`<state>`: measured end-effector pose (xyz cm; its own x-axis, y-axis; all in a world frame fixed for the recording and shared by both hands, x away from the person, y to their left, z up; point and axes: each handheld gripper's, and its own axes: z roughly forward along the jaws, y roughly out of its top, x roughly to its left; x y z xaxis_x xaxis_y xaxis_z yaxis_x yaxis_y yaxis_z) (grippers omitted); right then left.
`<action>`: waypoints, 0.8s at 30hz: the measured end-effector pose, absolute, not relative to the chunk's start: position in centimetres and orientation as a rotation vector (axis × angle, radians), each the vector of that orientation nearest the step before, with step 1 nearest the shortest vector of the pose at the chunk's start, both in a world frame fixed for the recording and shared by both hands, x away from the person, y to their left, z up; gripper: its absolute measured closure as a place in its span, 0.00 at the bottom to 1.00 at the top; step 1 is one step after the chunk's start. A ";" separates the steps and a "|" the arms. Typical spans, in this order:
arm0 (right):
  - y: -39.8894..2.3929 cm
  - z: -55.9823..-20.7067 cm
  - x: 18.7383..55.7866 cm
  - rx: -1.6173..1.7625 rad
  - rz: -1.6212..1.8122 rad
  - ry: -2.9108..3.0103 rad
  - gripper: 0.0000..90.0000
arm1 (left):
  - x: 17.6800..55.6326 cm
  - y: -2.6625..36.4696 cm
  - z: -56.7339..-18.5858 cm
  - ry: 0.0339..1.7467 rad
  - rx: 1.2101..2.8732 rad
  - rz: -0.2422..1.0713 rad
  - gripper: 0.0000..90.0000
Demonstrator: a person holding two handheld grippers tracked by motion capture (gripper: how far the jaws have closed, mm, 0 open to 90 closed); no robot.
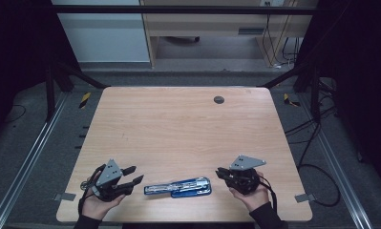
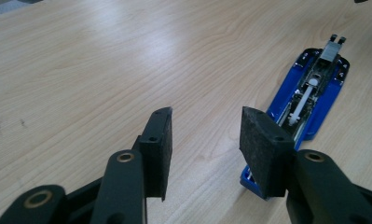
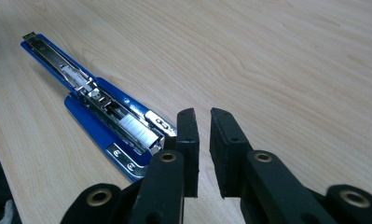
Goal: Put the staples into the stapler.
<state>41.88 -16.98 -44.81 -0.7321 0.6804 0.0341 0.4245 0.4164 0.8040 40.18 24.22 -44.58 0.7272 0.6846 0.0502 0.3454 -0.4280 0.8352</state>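
The blue stapler (image 1: 178,187) lies flipped open along the near edge of the wooden table (image 1: 178,124), its metal staple track facing up, right between the two hands. The left gripper (image 1: 131,175) hovers just beside the stapler's left end with its jaws spread well apart and nothing between them. The right gripper (image 1: 221,172) sits close to the stapler's right end, jaws drawn in to a narrow gap, gripping nothing.
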 end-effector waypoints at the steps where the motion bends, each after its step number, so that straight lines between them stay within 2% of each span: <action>1: -17.0 -44.9 41.8 0.962 1.220 2.376 0.89 | 40.2 24.2 -44.6 0.777 2.051 0.483 0.60; 12: -16.7 -45.8 40.9 0.987 1.183 2.414 0.68 | 40.0 22.9 -45.2 0.662 2.168 0.371 0.53; 15: -16.6 -46.0 40.8 0.979 1.185 2.425 0.68 | 39.9 22.5 -45.4 0.629 2.200 0.351 0.52; 18: -16.6 -46.0 40.7 1.016 1.180 2.409 0.61 | 39.9 22.3 -45.6 0.615 2.218 0.337 0.50; 24: -16.7 -46.2 40.5 1.035 1.169 2.401 0.63 | 39.9 22.0 -46.0 0.598 2.245 0.319 0.50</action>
<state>40.45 -16.70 -46.23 -0.7057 0.7060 0.0599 0.4824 0.4169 0.7704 39.94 21.98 -45.98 0.8580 0.5122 0.0387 0.3179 -0.5887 0.7432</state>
